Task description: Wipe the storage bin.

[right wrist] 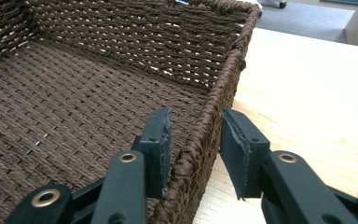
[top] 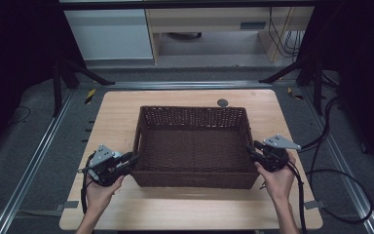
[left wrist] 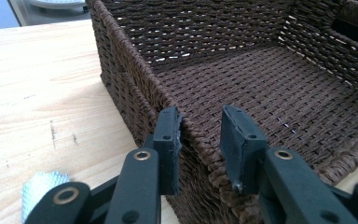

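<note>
On the wooden table point(top: 126, 209), seen from the high view, a dark wicker basket point(top: 193, 146) sits with its long axis running side to side, and a gripper meets each short end: the left gripper point(top: 132, 158) at the left wall near the front corner, the right gripper point(top: 250, 147) at the right wall, both about equally near their own end. Both hands come in from the near edge, so the basket lies straight between them. Along the left gripper view, the left gripper point(left wrist: 200, 140) straddles the basket's rim point(left wrist: 193, 135); one jaw stands outside against the weave and the other inside, with a visible gap on the inner side, so the jaws are spread around the wall rather than clamped on it. Along the right gripper view, the right gripper point(right wrist: 196, 144) straddles the opposite rim point(right wrist: 214, 107) the same way, the inner jaw close to the weave and the outer one standing clear over the tabletop. Each wall runs straight away from its jaws, so closing in place looks enough for a two-handed lift.
</note>
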Demonstrator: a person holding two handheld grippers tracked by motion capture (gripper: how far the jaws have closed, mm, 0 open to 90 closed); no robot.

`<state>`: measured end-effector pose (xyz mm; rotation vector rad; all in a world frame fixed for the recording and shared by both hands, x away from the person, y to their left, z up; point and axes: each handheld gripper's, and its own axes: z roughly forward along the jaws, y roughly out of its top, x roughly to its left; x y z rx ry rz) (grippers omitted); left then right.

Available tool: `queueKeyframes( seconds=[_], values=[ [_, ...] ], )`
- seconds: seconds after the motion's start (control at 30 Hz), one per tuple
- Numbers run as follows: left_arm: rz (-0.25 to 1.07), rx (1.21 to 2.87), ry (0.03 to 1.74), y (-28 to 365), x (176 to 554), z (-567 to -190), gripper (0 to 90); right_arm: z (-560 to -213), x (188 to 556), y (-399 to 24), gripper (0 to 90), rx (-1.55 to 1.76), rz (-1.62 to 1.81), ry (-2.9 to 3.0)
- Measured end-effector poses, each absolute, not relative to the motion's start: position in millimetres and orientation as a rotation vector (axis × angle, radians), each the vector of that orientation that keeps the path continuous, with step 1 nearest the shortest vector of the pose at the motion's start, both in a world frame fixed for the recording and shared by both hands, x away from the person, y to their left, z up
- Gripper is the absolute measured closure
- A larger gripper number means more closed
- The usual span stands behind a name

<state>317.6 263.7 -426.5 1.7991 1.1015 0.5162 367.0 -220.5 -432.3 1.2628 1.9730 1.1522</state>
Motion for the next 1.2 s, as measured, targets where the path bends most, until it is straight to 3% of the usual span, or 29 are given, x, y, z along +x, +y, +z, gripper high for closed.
queueKeyframes(
  seconds=[0.27, 0.5, 0.73, 1.2],
  values=[
    [0.511, 1.785, 1.097, 264.5, 314.5, -427.5, 66.3, -433.3, 365.5, -220.3, 68.3, 1.25, 1.164, 1.974],
    [0.527, 1.762, 1.069, 276.9, 310.6, -422.0, 54.6, -433.0, 361.6, -221.5, 68.3, 1.251, 1.165, 1.976],
    [0.603, 1.722, 1.132, 314.5, 303.9, -418.2, 46.9, -432.8, 356.3, -223.9, 68.3, 1.252, 1.164, 1.973],
    [0.582, 1.903, 1.322, 349.0, 310.9, -468.8, 43.3, -434.3, 353.4, -223.8, 66.9, 1.235, 1.17, 1.958]
  ],
)
